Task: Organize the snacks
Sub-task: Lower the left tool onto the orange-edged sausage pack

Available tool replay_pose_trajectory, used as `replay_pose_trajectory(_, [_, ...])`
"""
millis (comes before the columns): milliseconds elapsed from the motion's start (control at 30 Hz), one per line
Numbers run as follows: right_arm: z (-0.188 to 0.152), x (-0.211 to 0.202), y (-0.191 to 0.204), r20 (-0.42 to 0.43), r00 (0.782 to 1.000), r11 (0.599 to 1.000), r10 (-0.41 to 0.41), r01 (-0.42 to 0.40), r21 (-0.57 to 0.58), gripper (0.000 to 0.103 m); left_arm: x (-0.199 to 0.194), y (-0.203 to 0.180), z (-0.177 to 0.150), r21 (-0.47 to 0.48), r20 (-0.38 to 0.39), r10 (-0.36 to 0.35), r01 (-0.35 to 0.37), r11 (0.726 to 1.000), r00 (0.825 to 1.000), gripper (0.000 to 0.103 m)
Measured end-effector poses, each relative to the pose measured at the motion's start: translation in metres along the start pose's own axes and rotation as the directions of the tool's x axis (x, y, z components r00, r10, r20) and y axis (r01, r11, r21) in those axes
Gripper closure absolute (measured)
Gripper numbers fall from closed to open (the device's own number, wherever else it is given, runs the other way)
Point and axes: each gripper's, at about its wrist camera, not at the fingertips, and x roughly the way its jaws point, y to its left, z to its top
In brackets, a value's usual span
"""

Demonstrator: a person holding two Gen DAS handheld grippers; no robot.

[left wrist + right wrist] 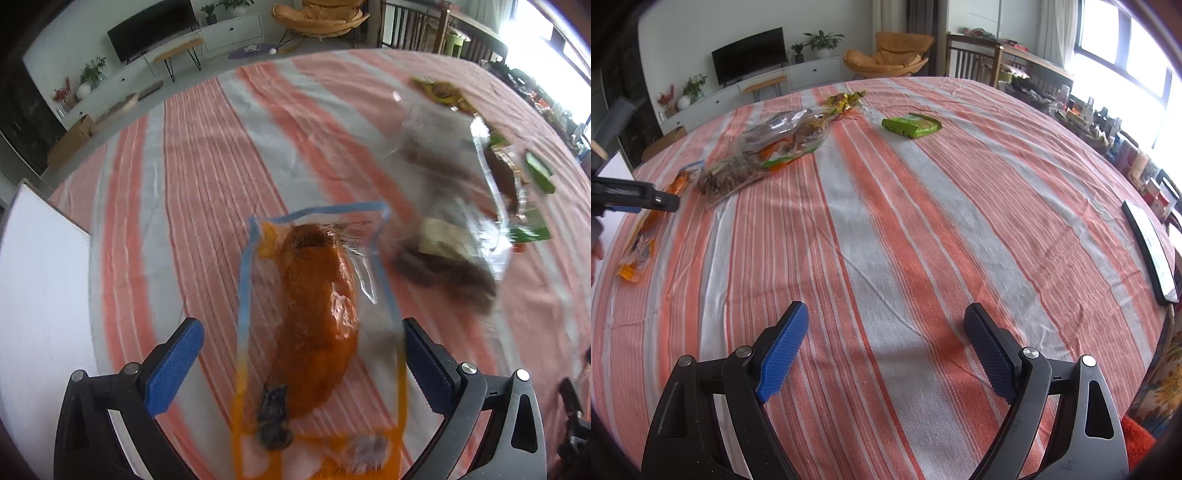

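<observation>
An orange snack in a clear packet with blue and orange edges lies flat on the striped tablecloth. My left gripper is open, with one blue pad on each side of the packet. The view is blurred. The same packet shows at the far left of the right wrist view. My right gripper is open over bare cloth with nothing between its fingers. A clear bag of brown snacks lies just right of the orange packet.
A pile of clear snack bags, a yellow packet and a green packet lie at the far side. A dark flat slab rests at the table's right edge. A white board stands at the left edge.
</observation>
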Motion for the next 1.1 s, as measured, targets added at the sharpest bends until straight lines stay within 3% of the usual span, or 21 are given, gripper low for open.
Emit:
replay_pose_trajectory(67, [0.000,0.000,0.000,0.000,1.000,1.000,0.000,0.000,0.000,0.014,0.002,0.011,0.000,-0.055,0.018,-0.044,0.045,0.998,0.999,0.000])
replay_pose_trajectory(367, [0.000,0.000,0.000,0.000,1.000,1.000,0.000,0.000,0.000,0.014,0.000,0.013,-0.007,-0.065,0.047,-0.035,0.038,0.997,0.998,0.000])
replay_pose_trajectory(400, [0.000,0.000,0.000,0.000,1.000,1.000,0.000,0.000,0.000,0.014,-0.001,0.012,-0.010,-0.065,0.054,-0.035,0.039,0.997,0.998,0.004])
replay_pose_trajectory(433, [0.000,0.000,0.000,0.000,1.000,1.000,0.000,0.000,0.001,0.014,-0.007,0.011,-0.015,-0.062,0.076,-0.035,0.040,0.997,0.997,0.020])
replay_pose_trajectory(500, [0.000,0.000,0.000,0.000,1.000,1.000,0.000,0.000,0.001,0.014,-0.014,0.007,-0.023,-0.077,0.090,-0.014,0.021,0.997,0.996,0.031])
replay_pose_trajectory(667, [0.000,0.000,0.000,0.000,1.000,1.000,0.001,-0.001,0.000,0.014,-0.040,-0.020,-0.081,-0.175,0.091,0.060,-0.043,0.984,0.994,0.034])
replay_pose_trajectory(767, [0.000,0.000,0.000,0.000,1.000,1.000,0.000,0.000,0.000,0.014,-0.055,-0.045,-0.122,-0.198,0.080,0.055,-0.039,0.979,0.995,0.027])
replay_pose_trajectory(833, [0.000,0.000,0.000,0.000,1.000,1.000,0.000,0.000,0.001,0.014,-0.062,-0.062,-0.144,-0.195,0.077,0.016,-0.001,0.981,0.997,0.009])
replay_pose_trajectory(900, [0.000,0.000,0.000,0.000,1.000,1.000,0.000,0.000,0.001,0.014,-0.063,-0.074,-0.150,-0.144,0.079,-0.017,0.028,0.989,0.997,0.000])
replay_pose_trajectory(967, [0.000,0.000,0.000,0.000,1.000,1.000,0.001,-0.001,0.000,0.014,-0.060,-0.081,-0.150,-0.087,0.092,-0.001,0.009,0.996,0.996,0.000])
replay_pose_trajectory(1100, [0.001,0.000,0.000,0.000,1.000,1.000,0.001,-0.001,0.000,0.014,-0.057,-0.073,-0.149,-0.105,0.165,0.004,0.014,0.994,0.986,0.000])
